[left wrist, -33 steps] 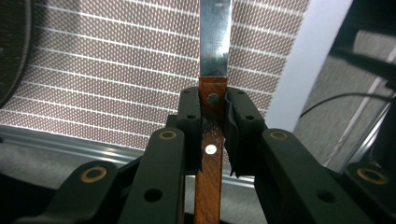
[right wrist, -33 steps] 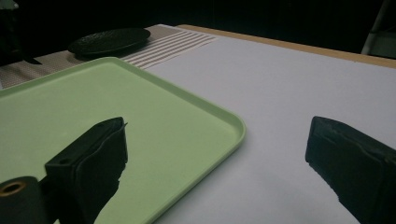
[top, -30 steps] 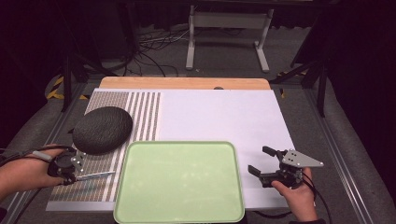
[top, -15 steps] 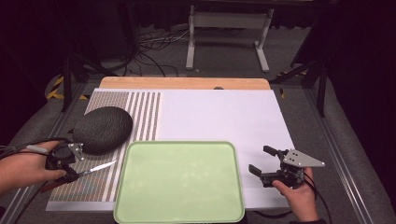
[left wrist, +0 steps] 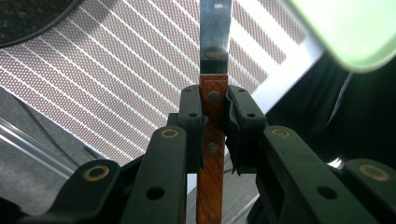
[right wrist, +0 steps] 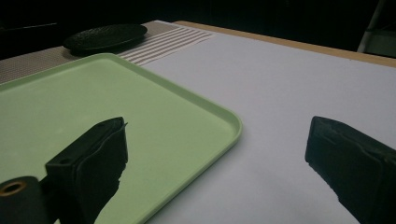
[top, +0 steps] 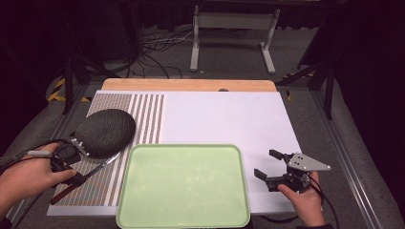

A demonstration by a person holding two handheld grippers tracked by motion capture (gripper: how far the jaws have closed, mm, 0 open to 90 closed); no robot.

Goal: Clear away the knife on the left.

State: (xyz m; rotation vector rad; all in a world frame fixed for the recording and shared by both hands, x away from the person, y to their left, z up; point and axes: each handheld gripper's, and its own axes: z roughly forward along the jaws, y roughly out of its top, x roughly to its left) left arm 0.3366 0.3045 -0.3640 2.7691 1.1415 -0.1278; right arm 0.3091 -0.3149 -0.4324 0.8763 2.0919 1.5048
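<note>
Left gripper [left wrist: 215,126] clamps an unmarked (wood-handled) knife [left wrist: 214,70].

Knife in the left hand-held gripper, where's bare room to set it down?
The green tray is bare all over. The white board is open between the tray's far rim and the wooden strip. It is crowded on the striped mat, where the dark oval dish lies by the left hand-held gripper that holds the knife.

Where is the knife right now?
In the high view the knife is at the table's left, clamped by its wooden handle in the left gripper, with its blade between the dark oval dish and the green tray.
</note>
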